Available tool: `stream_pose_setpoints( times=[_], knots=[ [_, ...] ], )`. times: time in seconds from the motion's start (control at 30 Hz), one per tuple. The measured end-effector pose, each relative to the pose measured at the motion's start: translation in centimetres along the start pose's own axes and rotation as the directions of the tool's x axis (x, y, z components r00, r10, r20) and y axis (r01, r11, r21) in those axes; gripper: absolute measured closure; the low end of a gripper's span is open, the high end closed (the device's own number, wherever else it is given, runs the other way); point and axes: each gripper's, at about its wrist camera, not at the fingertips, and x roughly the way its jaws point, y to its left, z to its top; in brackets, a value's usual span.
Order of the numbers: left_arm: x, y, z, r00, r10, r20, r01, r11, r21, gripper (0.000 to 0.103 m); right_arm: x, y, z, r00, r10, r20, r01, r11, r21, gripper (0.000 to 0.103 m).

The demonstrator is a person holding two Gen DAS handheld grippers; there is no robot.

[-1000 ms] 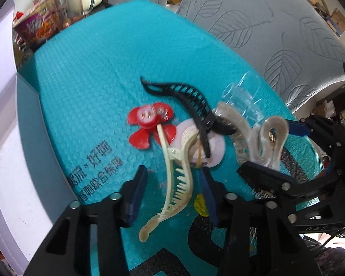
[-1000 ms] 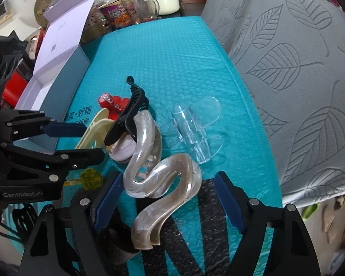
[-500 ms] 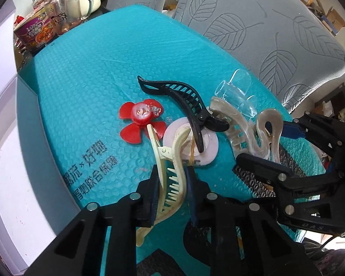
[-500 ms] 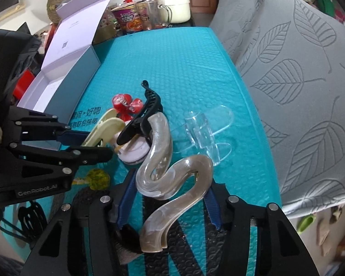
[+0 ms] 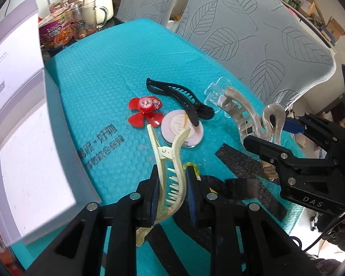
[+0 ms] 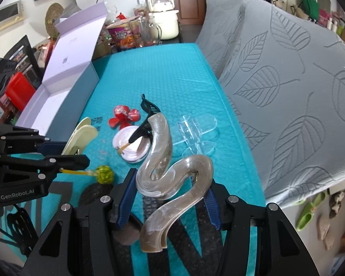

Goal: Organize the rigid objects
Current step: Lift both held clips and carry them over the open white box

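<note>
Left wrist: left gripper (image 5: 171, 192) clamped on cream hair clip (image 5: 170, 172), lifted over the teal mat (image 5: 103, 69); black clip (image 5: 184, 102), red flower clip (image 5: 145, 112) and pink disc (image 5: 179, 128) lie beyond it. Right wrist: right gripper (image 6: 169, 197) pinching marbled S-shaped claw clip (image 6: 168, 174) at mid-width; clear clip (image 6: 197, 131) on mat just past it, open white box (image 6: 50, 94) far left
</note>
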Motion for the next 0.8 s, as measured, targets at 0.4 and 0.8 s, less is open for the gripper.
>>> stream_pose_setpoints(
  times=[0.4,0.8],
  knots=[
    [-6.0,-3.8,-1.6,0.993,0.090,0.071,-0.080,0.987,-0.140,0.082,-5.5,-0.8,-1.4,0.996,0.085,0.000,-0.085,0.996,-0.022,0.049],
    [-9.1,-7.1,-3.6,0.979,0.144,0.143,-0.106,0.964,-0.244,0.082,-9.7,-2.1,-2.8,0.990,0.135,0.036,-0.133,0.989,-0.067,0.049]
  ],
)
